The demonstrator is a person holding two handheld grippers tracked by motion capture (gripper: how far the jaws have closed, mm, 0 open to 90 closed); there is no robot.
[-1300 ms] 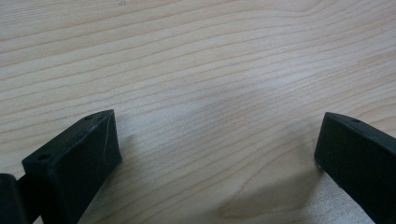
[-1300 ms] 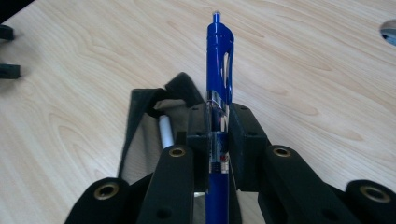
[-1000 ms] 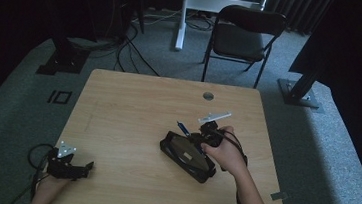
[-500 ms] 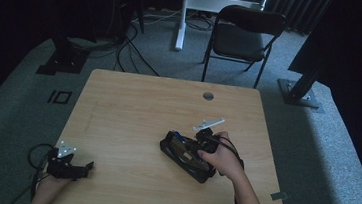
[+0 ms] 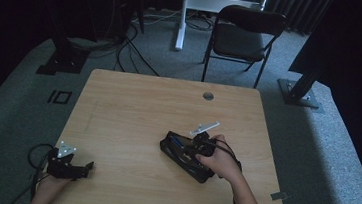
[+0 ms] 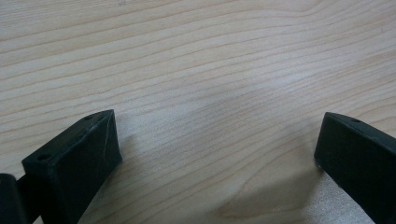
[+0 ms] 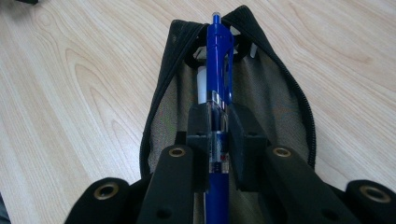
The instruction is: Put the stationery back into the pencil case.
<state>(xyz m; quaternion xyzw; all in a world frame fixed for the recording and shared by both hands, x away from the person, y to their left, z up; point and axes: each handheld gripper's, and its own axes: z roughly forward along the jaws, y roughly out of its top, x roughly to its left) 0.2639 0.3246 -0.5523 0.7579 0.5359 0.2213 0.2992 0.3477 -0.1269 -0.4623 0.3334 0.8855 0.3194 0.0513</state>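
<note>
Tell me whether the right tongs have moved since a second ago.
Yes. The right tongs, shut on the blue pen, came down toward the black pouch, lower against the table's round hole.

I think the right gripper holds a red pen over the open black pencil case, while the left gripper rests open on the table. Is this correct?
Not quite: the pen is blue, not red, as the right gripper view shows. The rest holds: the right gripper is shut on it over the open black pencil case, and the left gripper rests open on the table.
</note>
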